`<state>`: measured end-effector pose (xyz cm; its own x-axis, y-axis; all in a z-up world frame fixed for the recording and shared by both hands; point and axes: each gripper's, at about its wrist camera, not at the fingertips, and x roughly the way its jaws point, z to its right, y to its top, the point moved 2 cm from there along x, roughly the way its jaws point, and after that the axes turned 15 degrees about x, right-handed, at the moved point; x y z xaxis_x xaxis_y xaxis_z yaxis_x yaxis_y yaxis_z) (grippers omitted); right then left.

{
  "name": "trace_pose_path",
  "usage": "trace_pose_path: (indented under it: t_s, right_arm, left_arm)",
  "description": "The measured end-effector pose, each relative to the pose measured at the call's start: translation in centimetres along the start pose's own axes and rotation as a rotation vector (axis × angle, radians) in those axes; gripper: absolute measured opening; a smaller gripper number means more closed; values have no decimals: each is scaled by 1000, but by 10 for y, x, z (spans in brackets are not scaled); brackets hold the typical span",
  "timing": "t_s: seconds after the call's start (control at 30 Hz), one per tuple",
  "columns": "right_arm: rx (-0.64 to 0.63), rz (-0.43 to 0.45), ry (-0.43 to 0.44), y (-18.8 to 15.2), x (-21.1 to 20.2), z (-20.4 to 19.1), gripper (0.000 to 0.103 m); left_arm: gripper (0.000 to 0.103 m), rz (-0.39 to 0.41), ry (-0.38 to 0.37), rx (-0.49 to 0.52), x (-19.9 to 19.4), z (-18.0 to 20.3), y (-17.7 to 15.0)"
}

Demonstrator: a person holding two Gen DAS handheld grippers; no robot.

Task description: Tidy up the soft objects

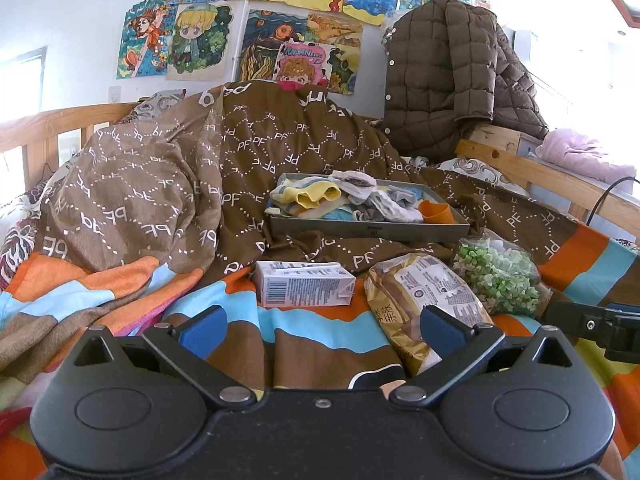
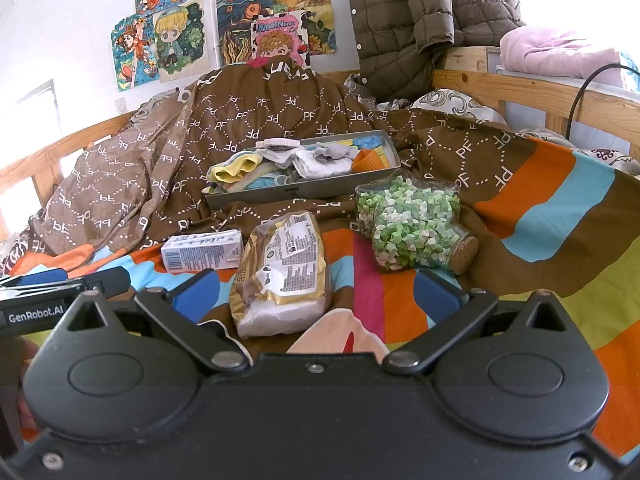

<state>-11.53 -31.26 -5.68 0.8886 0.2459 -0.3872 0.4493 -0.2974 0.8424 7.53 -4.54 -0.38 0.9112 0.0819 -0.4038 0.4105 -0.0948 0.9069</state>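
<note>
Approach step, nothing gripped: left tool (image 1: 320, 330) & right tool (image 2: 316, 296) both apart over bed; next, right closes on gold bag (image 2: 282, 272) w/ soft squeeze.

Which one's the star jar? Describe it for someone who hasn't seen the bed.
On the striped bedspread, in front of the grey tray of socks, three items lie in a row. The jar is rightmost: clear, tipped on its side, cork-stoppered, packed with green and white paper stars.
</note>
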Motion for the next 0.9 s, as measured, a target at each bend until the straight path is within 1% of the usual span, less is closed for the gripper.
trace_pose_path:
  t_s: [0.27,0.43,0.6,0.8,0.9]
  right_arm:
    - [-1,0,0,0,0,0,102]
    - [-17,2,3,-2,0,1,102]
    - [-15,0,4,-2,0,2,102]
    - [-16,-1,4,-2,0,2,102]
    - [-17,-1,4,-2,-1,1,102]
  left_arm:
    - [102,-1,-12,-4,0,-1,-1]
    - [102,-23,-52,-61,1,-3,-5]
    - [102,-29,-30,-48,1,-3,-4]
    - [102,-35,-50,-56,0,-3,-5]
    - [102,-37,-46,-56,0,-3,-4]
